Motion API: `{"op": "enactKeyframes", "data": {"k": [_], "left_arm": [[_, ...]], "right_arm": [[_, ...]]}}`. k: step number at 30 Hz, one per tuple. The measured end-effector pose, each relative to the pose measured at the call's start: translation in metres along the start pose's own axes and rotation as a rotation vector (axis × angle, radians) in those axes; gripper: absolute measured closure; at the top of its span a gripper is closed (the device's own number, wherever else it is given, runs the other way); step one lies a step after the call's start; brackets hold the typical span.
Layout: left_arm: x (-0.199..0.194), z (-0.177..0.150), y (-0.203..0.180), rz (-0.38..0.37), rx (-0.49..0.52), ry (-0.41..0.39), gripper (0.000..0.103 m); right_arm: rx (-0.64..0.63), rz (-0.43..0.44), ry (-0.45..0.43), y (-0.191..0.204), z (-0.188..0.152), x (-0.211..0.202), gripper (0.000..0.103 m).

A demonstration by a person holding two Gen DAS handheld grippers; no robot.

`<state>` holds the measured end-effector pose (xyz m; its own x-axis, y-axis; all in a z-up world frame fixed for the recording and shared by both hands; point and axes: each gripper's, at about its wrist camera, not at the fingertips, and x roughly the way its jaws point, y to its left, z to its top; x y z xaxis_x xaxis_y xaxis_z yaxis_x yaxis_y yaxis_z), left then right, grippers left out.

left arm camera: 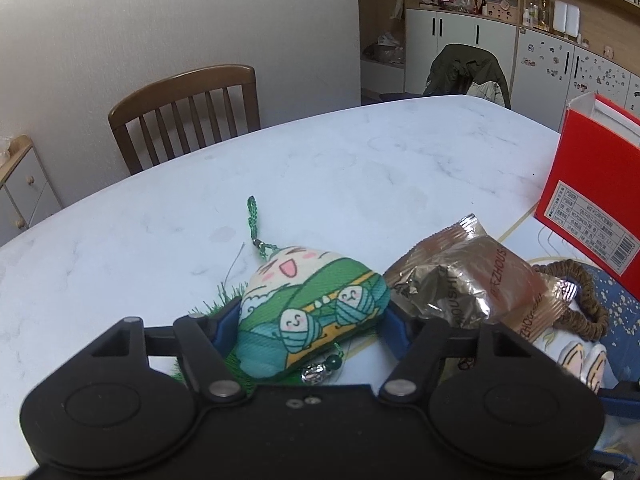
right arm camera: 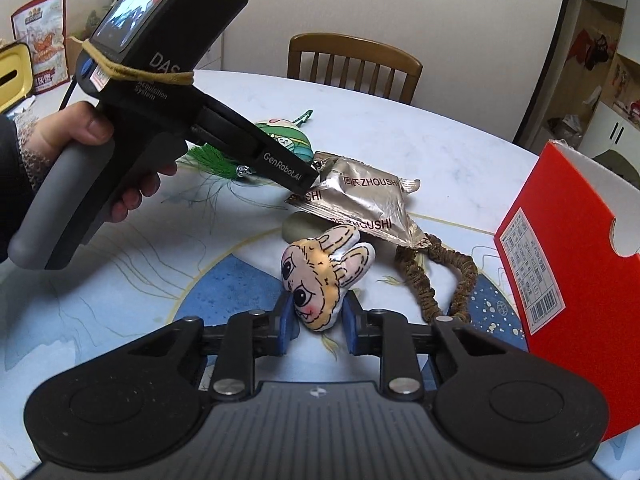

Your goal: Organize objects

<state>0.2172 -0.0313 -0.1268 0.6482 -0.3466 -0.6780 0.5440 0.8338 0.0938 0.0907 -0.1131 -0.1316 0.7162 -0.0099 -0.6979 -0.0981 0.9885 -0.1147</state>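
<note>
A green plush pouch point(left arm camera: 316, 300) with smiling faces and a green tassel lies on the white table point(left arm camera: 360, 168). My left gripper point(left arm camera: 310, 318) is shut on it, one blue pad against each side. In the right wrist view the same pouch point(right arm camera: 286, 140) shows behind the hand-held left gripper point(right arm camera: 304, 178). A small rabbit-face plush point(right arm camera: 320, 280) rests on the blue-patterned mat point(right arm camera: 224, 280), and my right gripper point(right arm camera: 318, 322) is shut on its lower end. A silver-brown snack packet point(right arm camera: 364, 204) and a brown hair scrunchie point(right arm camera: 444, 276) lie between the two toys.
An open red box point(right arm camera: 568, 264) stands at the right, close to the right gripper. A person's hand point(right arm camera: 80, 132) holds the left gripper's handle. A wooden chair point(left arm camera: 188, 112) stands behind the table's far edge. Snack bags point(right arm camera: 40, 40) sit at the far left.
</note>
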Motion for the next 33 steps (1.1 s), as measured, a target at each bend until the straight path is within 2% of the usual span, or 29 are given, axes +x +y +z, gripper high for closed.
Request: {"op": "enactKeyframes", "data": {"k": [4,6,13,22,27,33], "left_arm": [[-0.012,0.001,-0.004,0.035,0.022,-0.065,0.037],[-0.015,0.005,-0.002,0.017,0.004,-0.06,0.038],[-0.035,0.011,-0.001,0.028,-0.031,-0.087,0.038],[-0.081,0.026,-0.008,0.068,-0.042,-0.156,0.037],[-0.109,0.028,-0.016,0.064,-0.072,-0.197,0.037],[-0.137,0.03,-0.032,0.086,-0.036,-0.237,0.037]], "right_arm": [[-0.004,0.004,-0.037,0.0,0.0,-0.006,0.079],[-0.014,0.005,-0.058,0.003,0.0,-0.01,0.079],[-0.013,0.007,-0.114,-0.002,0.007,-0.026,0.079],[0.029,-0.016,-0.191,-0.021,0.023,-0.054,0.079],[0.038,-0.037,-0.245,-0.033,0.029,-0.076,0.079],[0.039,-0.05,-0.283,-0.037,0.03,-0.096,0.079]]}}
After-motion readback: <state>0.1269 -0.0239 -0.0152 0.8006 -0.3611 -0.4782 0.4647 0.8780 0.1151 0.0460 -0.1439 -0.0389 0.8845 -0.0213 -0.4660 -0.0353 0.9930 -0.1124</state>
